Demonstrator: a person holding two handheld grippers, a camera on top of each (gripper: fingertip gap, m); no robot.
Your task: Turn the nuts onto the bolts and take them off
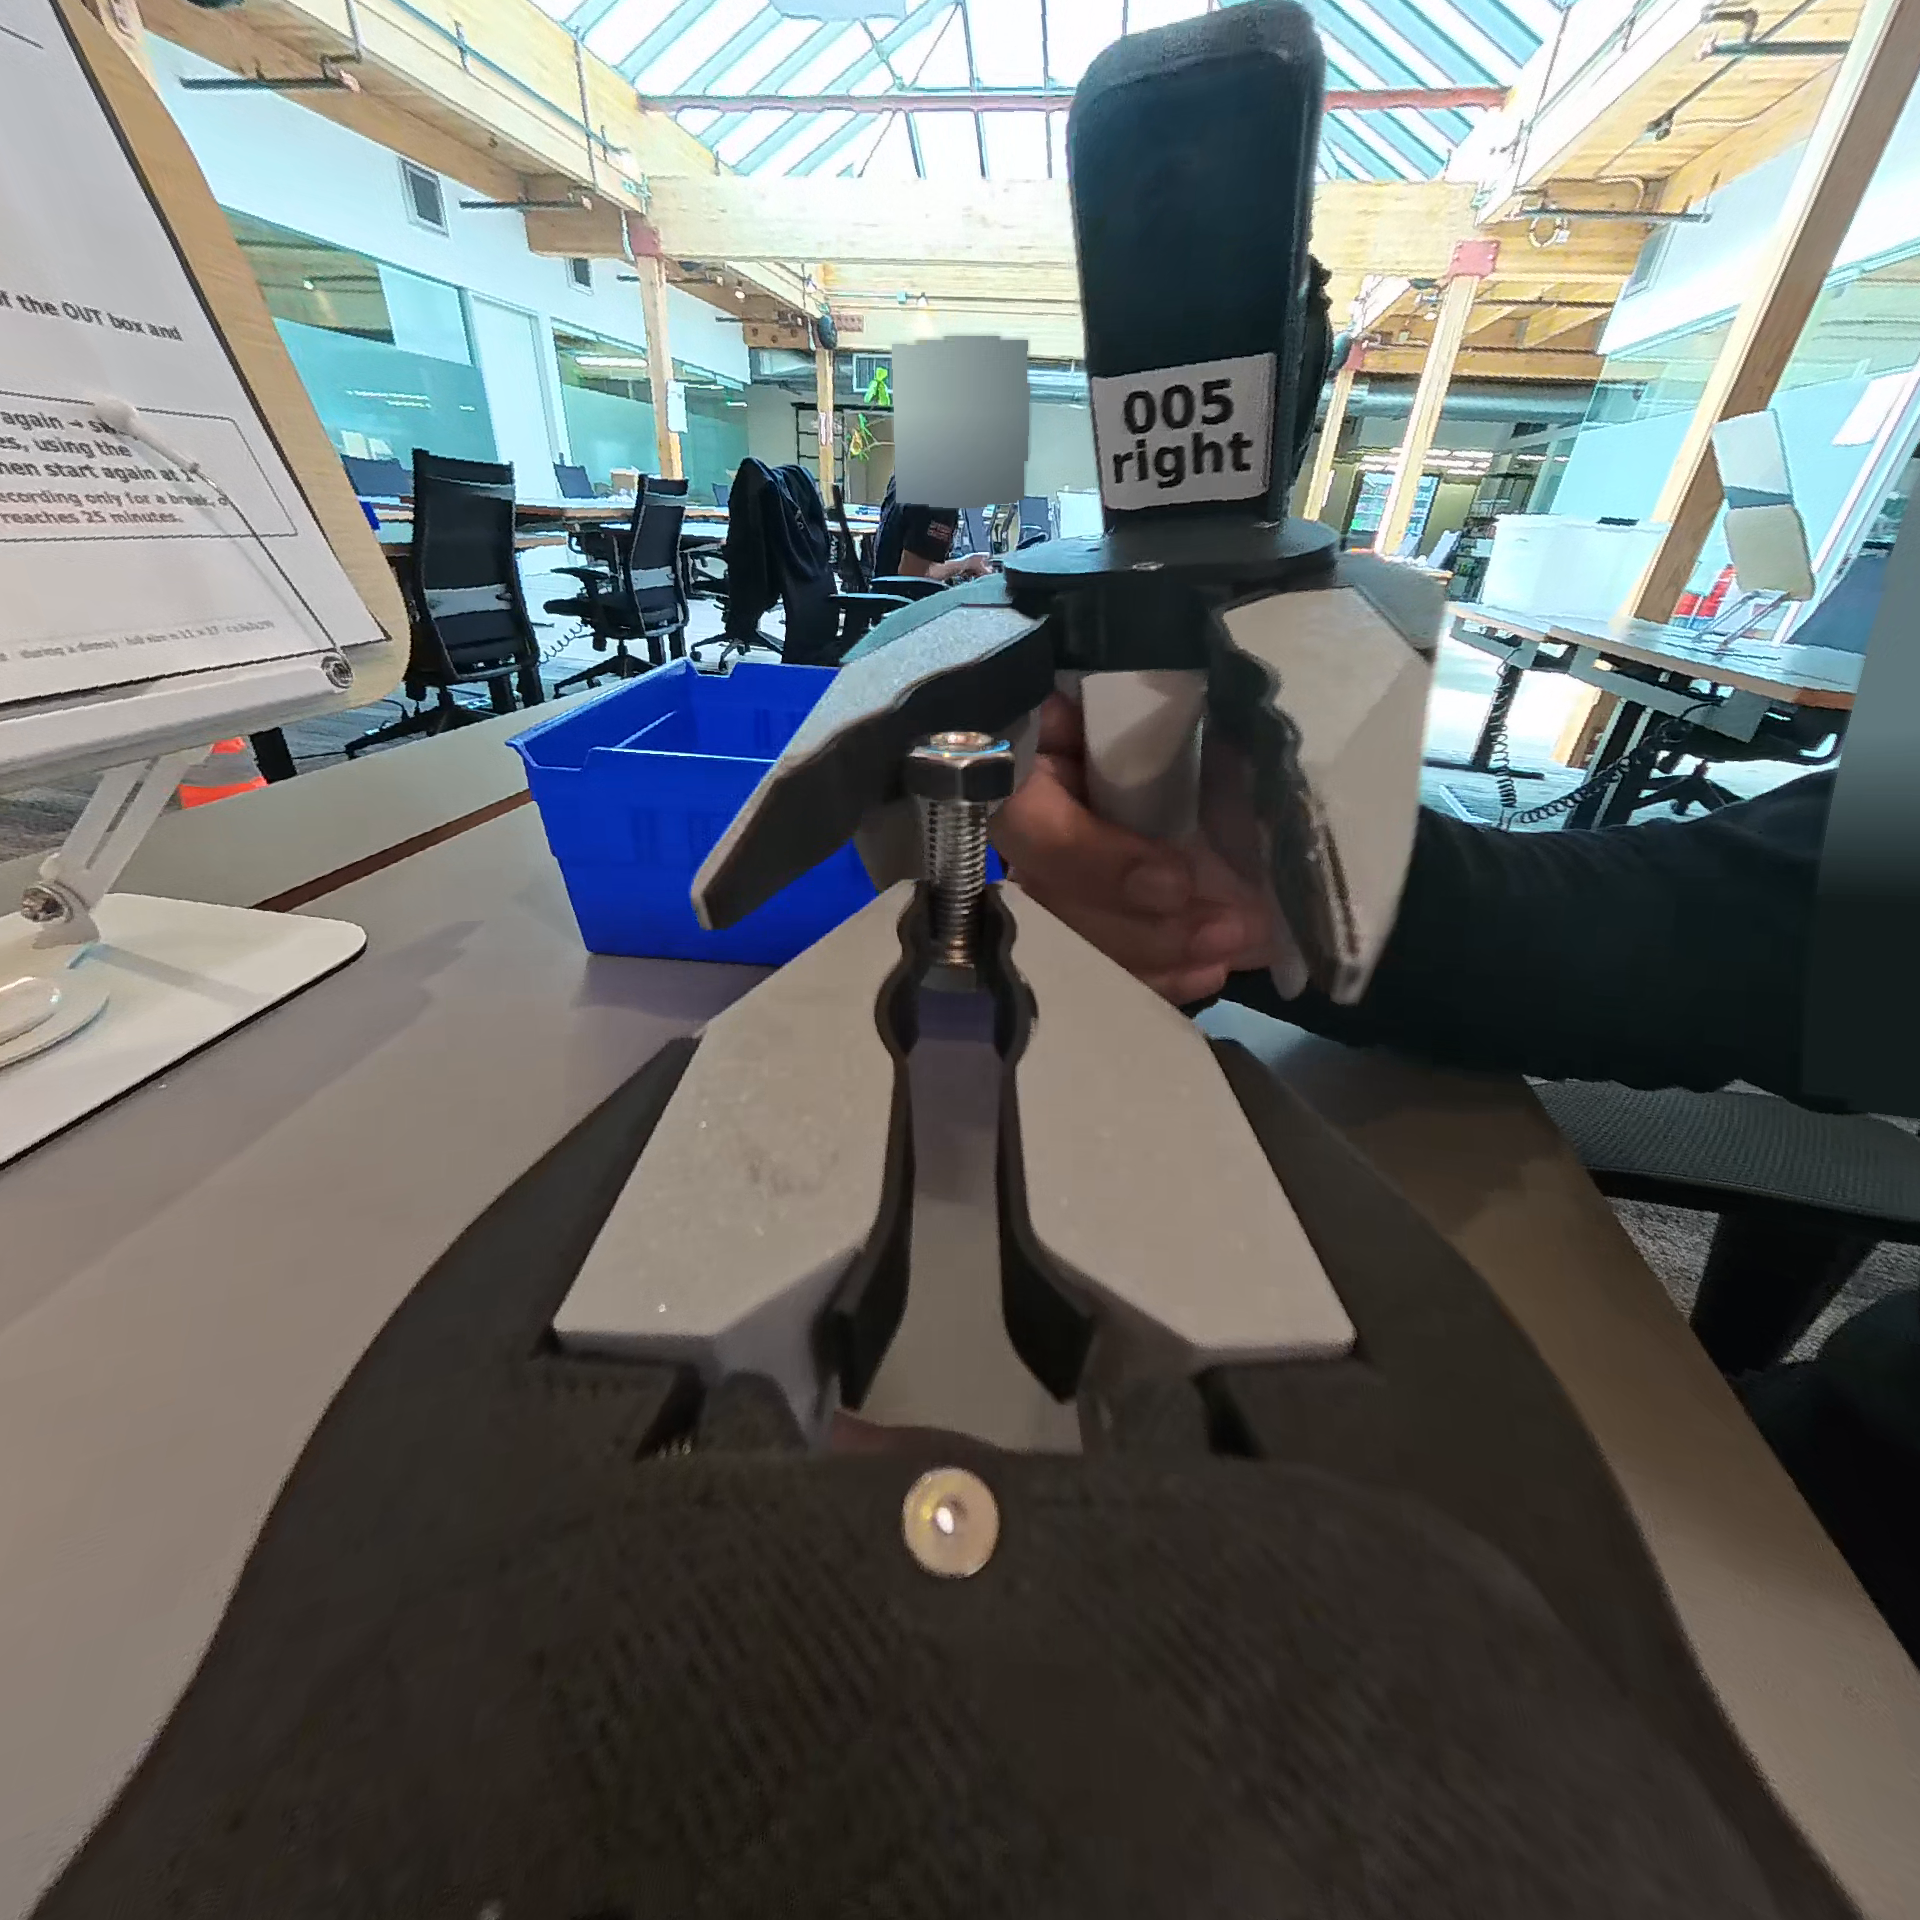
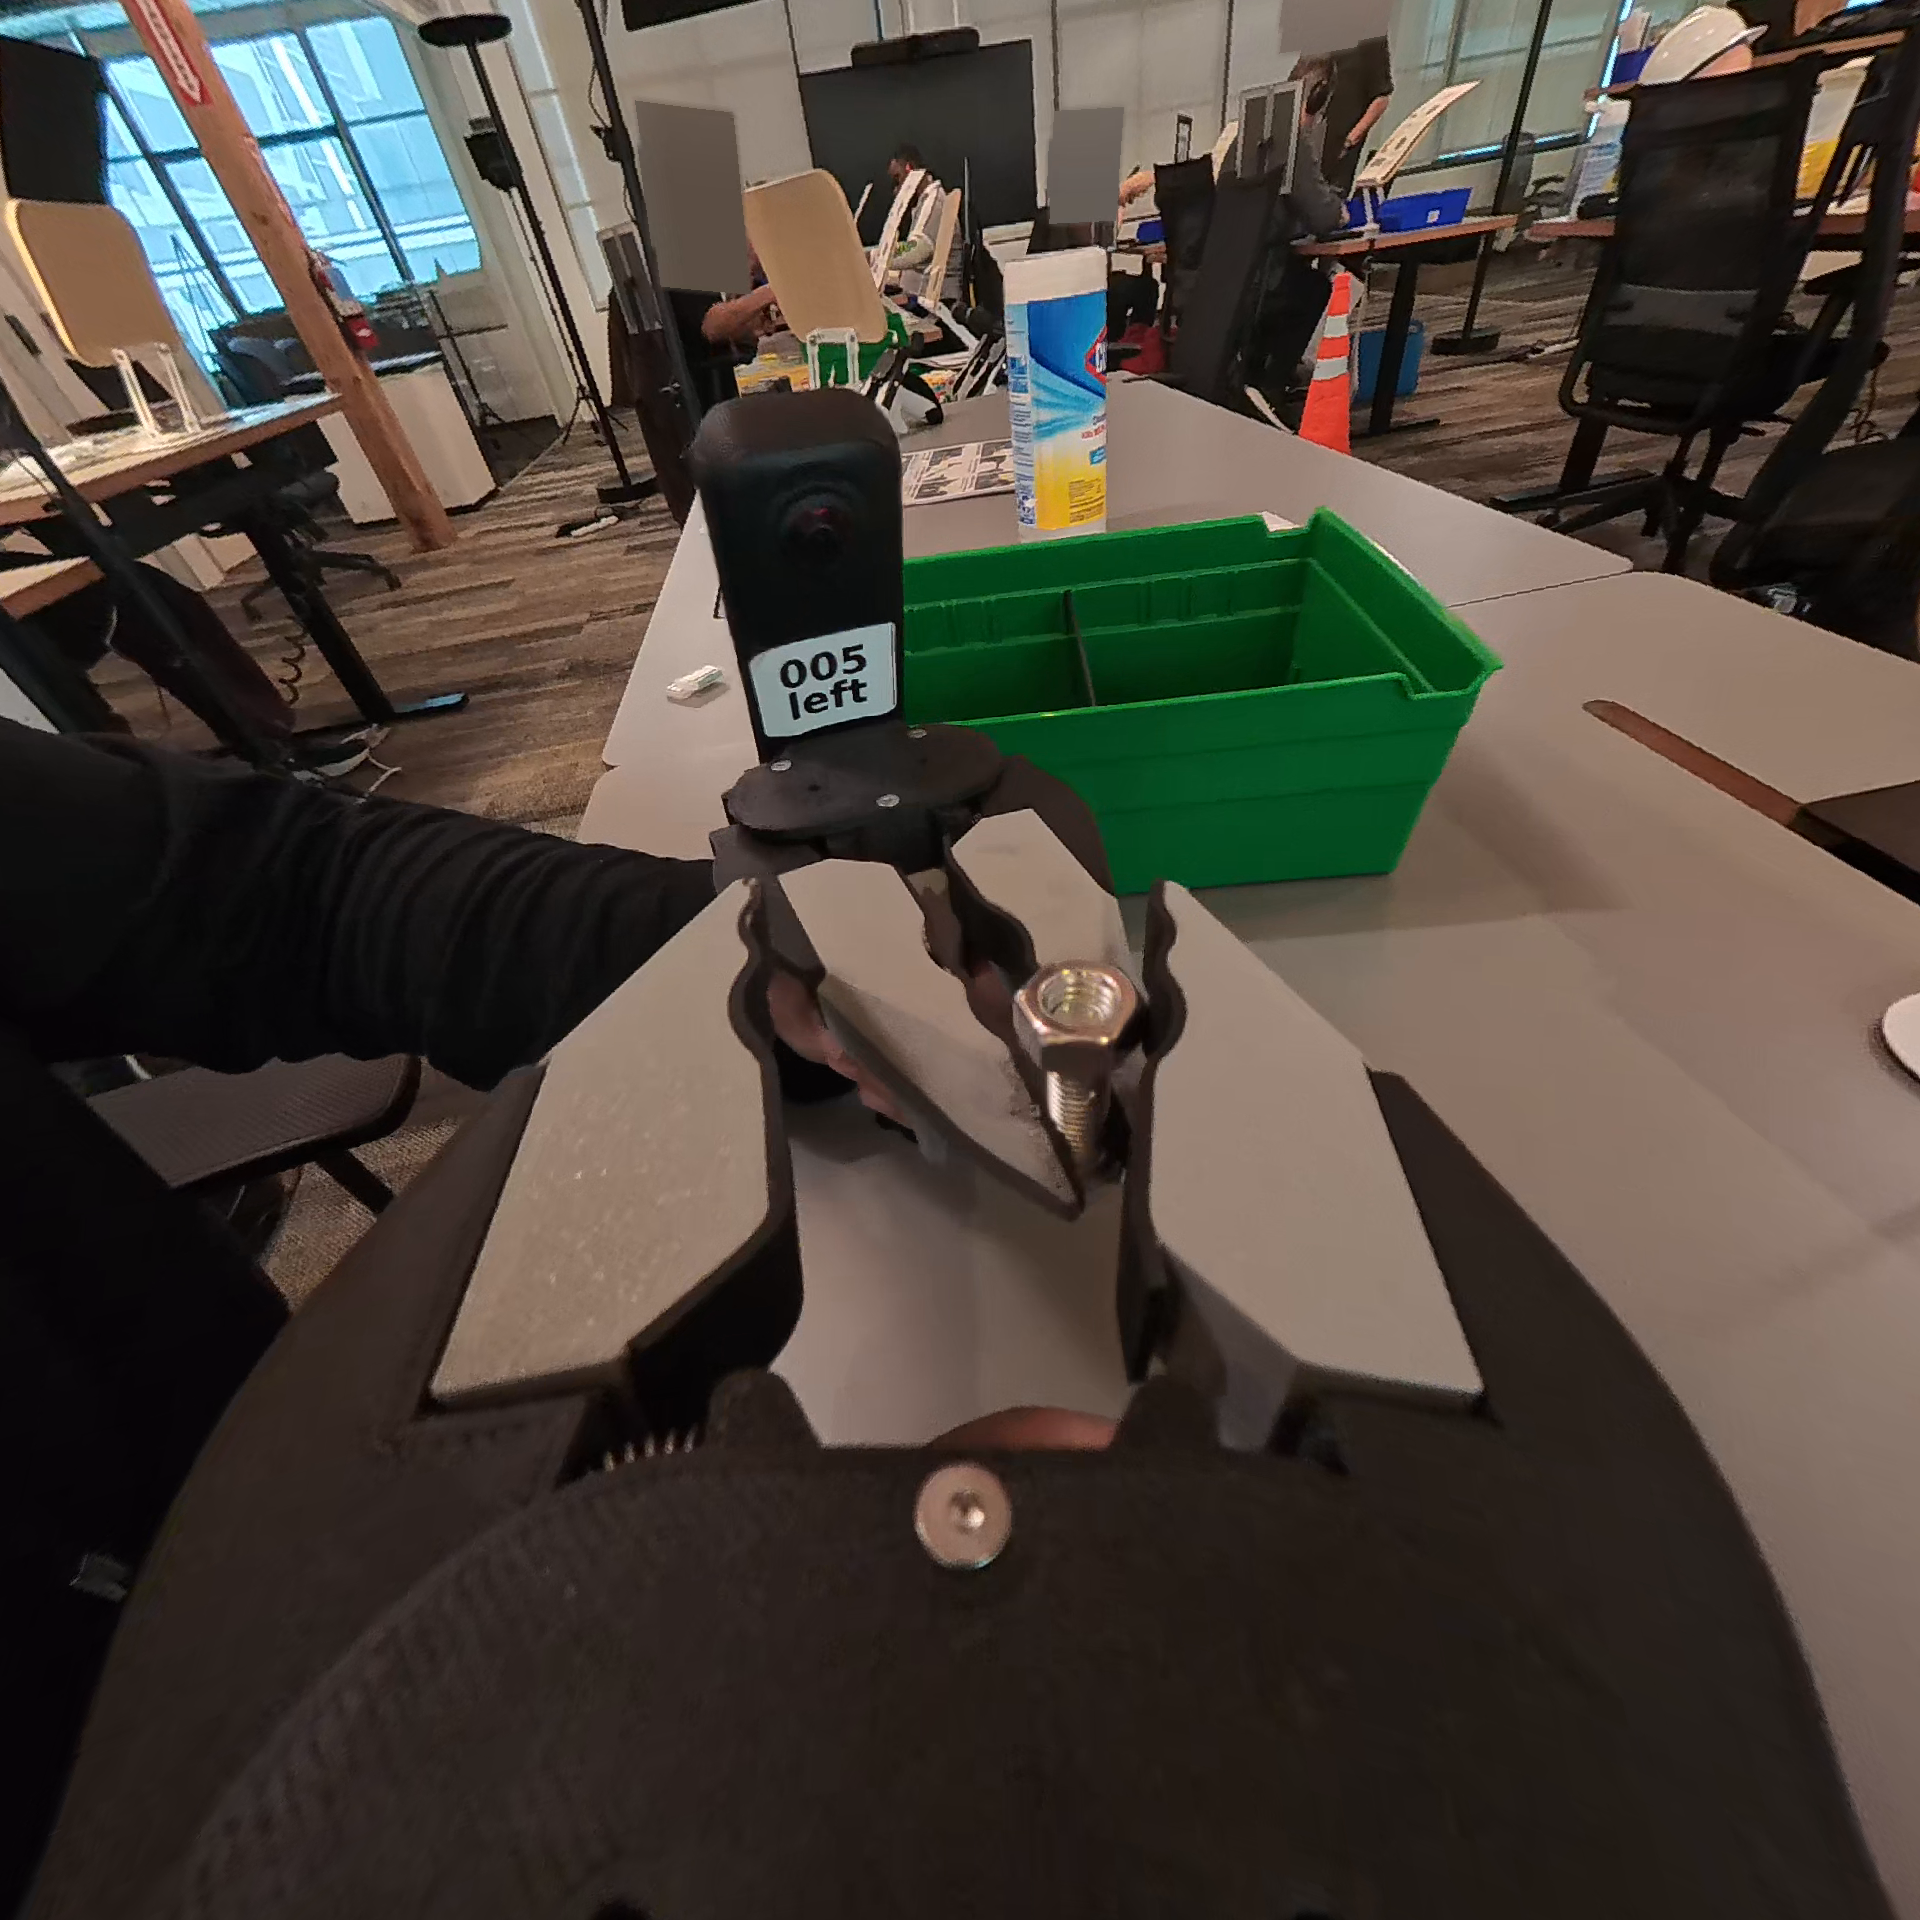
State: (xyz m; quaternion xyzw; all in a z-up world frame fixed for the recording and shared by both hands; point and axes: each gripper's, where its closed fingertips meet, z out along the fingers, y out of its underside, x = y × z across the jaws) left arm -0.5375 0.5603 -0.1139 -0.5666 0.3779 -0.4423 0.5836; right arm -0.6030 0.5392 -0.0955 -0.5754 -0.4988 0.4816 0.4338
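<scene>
A silver bolt (image 1: 956, 883) stands upright above the grey table (image 1: 416, 1122), with a hex nut (image 1: 958, 767) at its top end. My left gripper (image 1: 956, 940) is shut on the bolt's lower shank. In the right wrist view the nut (image 2: 1075, 1013) sits on the bolt (image 2: 1081, 1122), which the left gripper's fingers (image 2: 966, 1091) hold from the far side. My right gripper (image 2: 956, 987) is open, its jaws wide apart around the nut. The nut lies against its right finger (image 2: 1247, 1143) and well clear of the left finger (image 2: 644, 1143).
A blue bin (image 1: 644, 831) stands behind the bolt. A green divided bin (image 2: 1247, 790) stands ahead of the right gripper, with a wipes canister (image 2: 1055, 395) behind it. A document stand (image 1: 156, 416) on a white base (image 1: 208, 966) is at the left. The left gripper's tips are roughly 6 cm from the right gripper's.
</scene>
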